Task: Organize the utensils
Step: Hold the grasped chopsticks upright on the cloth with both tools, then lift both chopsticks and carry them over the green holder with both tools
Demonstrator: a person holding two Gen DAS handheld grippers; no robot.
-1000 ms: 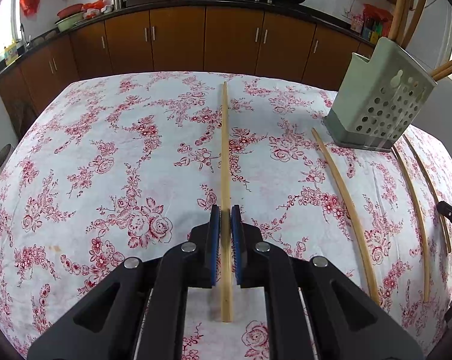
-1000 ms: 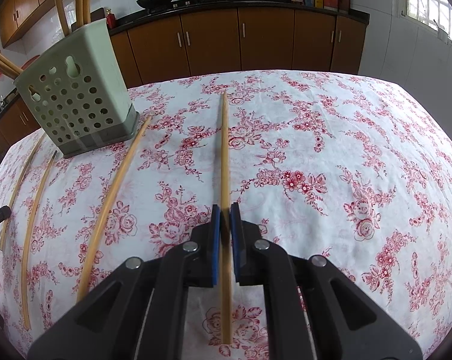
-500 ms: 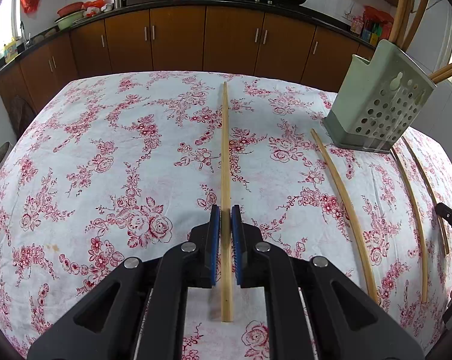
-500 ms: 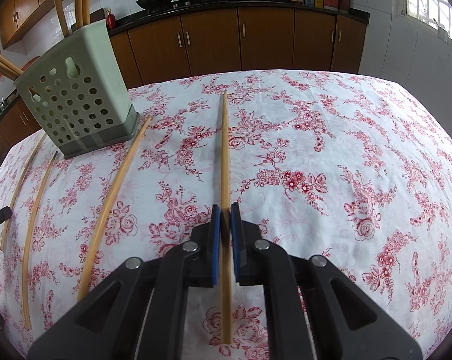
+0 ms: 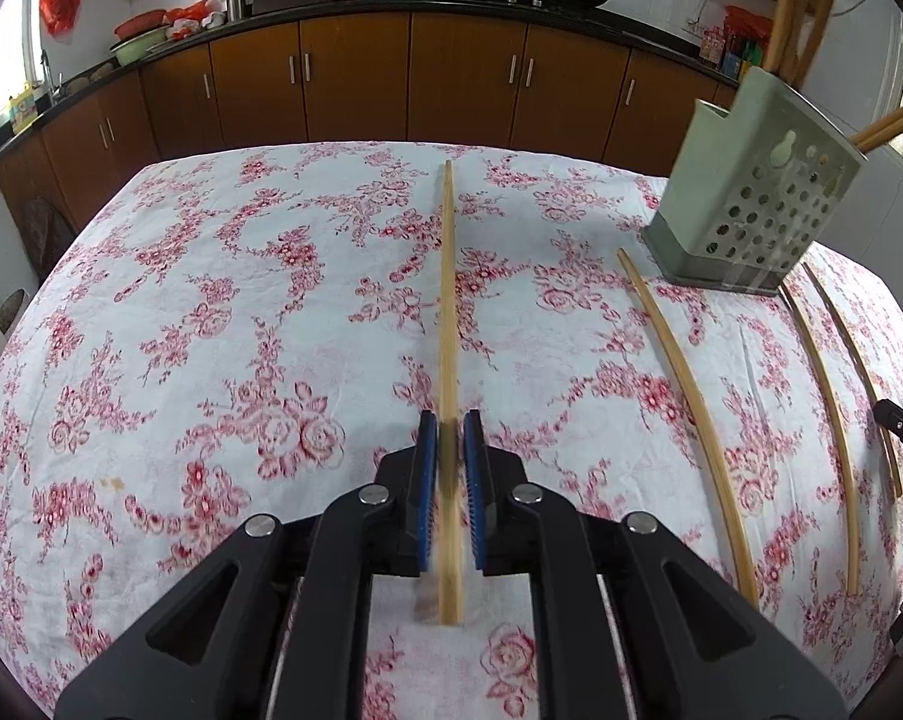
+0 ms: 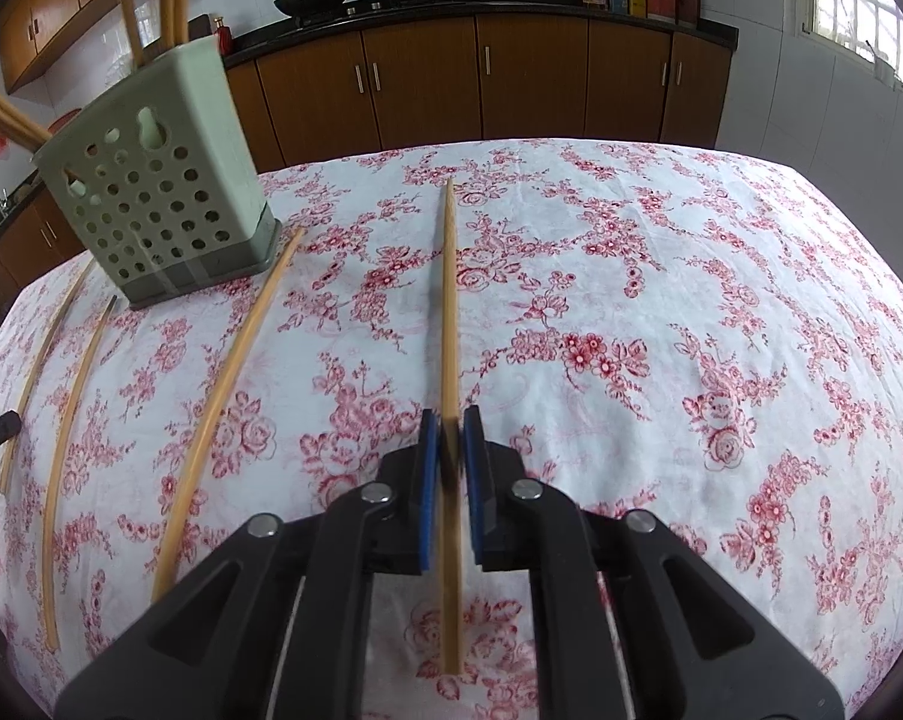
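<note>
both sets of jaws have just been opening: since the earlier frames the blue pads have eased off their chopsticks, and a thin gap now shows on each side of each stick. nothing else has shifted.

ahead of and under both sets of jaws spreads the bench (image 5: 211,300) in its red-rose cloth. the green holder (image 5: 751,204) stands ahead and to the right of the left gripper (image 5: 449,444), ahead and to the left of the right gripper (image 6: 448,438), with chopsticks standing in it. three loose chopsticks (image 5: 685,390) lie between the two grippers, near the holder. the left chopstick (image 5: 448,300) runs straight ahead from between the slightly spread left jaws, no longer pinched. the right chopstick (image 6: 449,312) does the same between the slightly spread right jaws.
</note>
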